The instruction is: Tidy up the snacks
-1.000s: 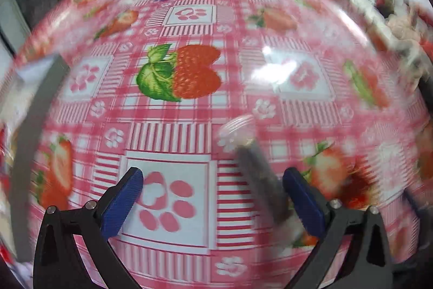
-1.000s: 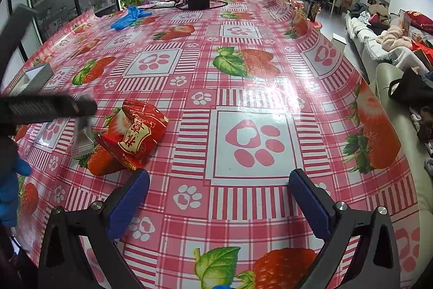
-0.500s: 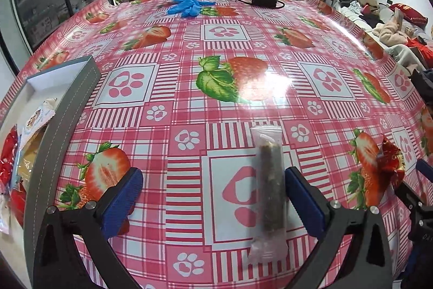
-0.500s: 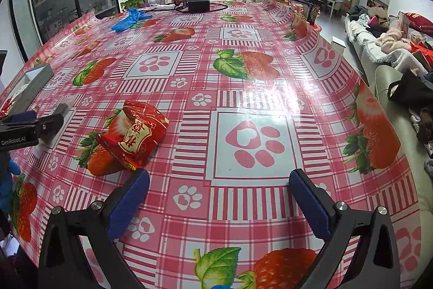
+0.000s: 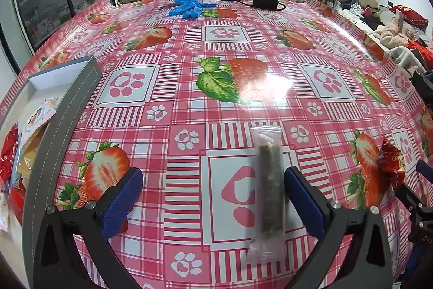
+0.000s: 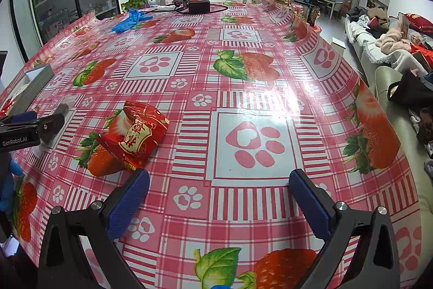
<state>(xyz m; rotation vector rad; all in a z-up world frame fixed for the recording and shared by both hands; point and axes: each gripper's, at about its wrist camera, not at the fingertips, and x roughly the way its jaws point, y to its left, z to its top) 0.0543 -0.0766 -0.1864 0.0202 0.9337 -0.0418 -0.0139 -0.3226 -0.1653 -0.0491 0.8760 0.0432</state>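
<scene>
So the left claw is spread wide, blue pads far apart and holding nothing. A long clear-wrapped snack stick with a dark brown filling lies flat on the desk between the fingers, right up against the inner side of the right-hand pad; can't tell if it actually touches.

The right claw is wide apart too and has nothing in it. A crinkly red foil snack packet with gold lettering sits on the strawberry-print pink checked tablecloth just ahead of its left-hand pad, not between the fingers.

Over on the left edge there's a grey shallow tray with stitched rim, white inside. It holds several snack packs: a white one, something yellow-orange, and red wrappers.
</scene>
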